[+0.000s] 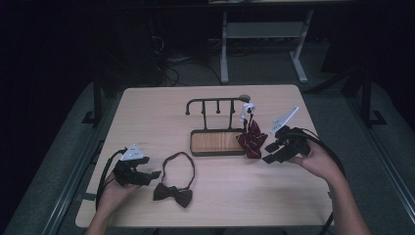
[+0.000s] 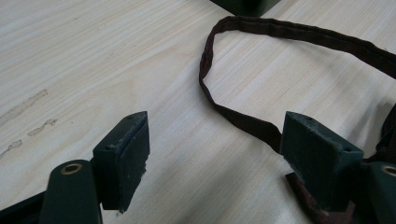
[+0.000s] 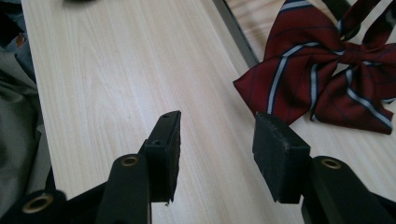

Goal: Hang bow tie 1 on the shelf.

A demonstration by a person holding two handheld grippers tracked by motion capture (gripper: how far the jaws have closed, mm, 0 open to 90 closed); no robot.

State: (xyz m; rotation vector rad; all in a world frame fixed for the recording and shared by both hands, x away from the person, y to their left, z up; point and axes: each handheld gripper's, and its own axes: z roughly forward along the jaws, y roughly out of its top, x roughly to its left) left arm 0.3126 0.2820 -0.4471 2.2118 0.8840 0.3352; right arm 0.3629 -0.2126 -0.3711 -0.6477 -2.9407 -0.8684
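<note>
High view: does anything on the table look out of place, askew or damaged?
Mildly. The striped red bow tie hangs from the rack at its right end, its bow drooping onto the table beside the rack's wooden base. The dark bow tie lies loose. No damage visible.

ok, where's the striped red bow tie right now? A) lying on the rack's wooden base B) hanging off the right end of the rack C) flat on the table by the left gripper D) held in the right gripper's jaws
B: the striped red bow tie hangs from the right end of the rack, while the right gripper sits open beside it, holding nothing.
</note>
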